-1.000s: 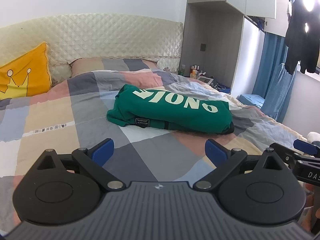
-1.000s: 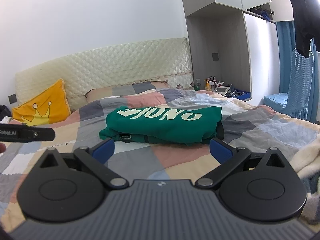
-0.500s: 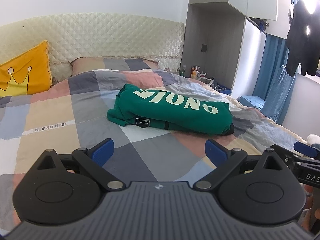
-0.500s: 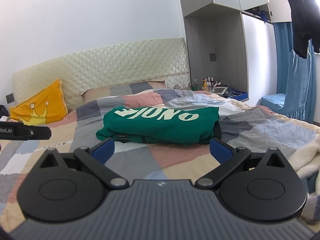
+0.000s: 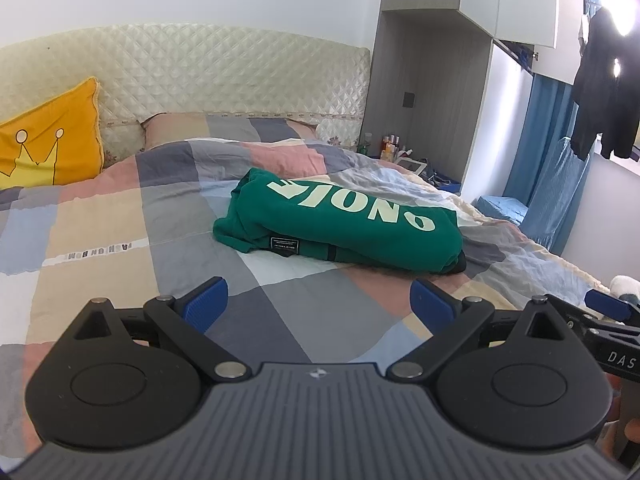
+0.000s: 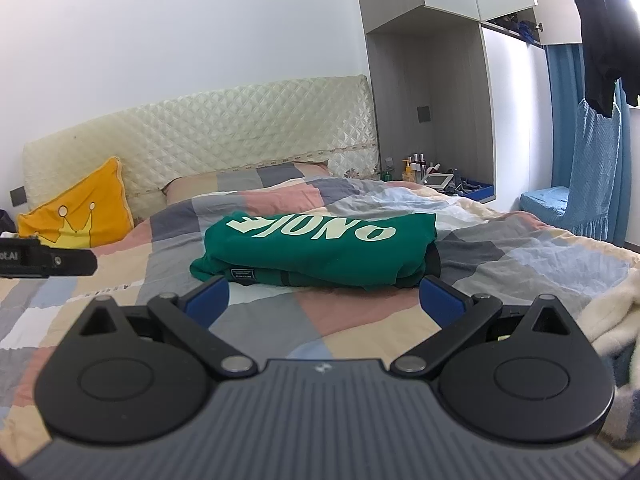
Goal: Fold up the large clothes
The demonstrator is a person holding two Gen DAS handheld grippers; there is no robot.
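Jaws on both units spread wide, nothing between them. Left gripper (image 5: 318, 306) hangs over the patchwork duvet (image 5: 100, 232), blue pads (image 5: 206, 306) well apart, short of the garment. Right gripper (image 6: 326, 300) same state: blue pads (image 6: 210, 298) wide, empty, hovering above the duvet (image 6: 360, 316) just in front of the garment's near edge.

Green sweatshirt (image 5: 344, 220) lies folded into a compact rectangle mid-bed, pale lettering face up and reading upside down from both cameras. In the right wrist view the sweatshirt (image 6: 320, 248) sits centred between the two pads, apart from them. Small dark label on the near folded edge; a strip of black fabric shows at the right end of the fold.

Yellow crown cushion (image 5: 48, 140) leans against the quilted cream headboard (image 5: 224, 68) at the left. Part of the right unit shows at the right edge of the left wrist view, part of the left unit at the left edge of the right wrist view. White fluffy fabric (image 6: 612, 312) lies on the bed's right edge. Dark clothes (image 5: 604, 80) hang by the window, above a blue curtain (image 5: 548, 128).
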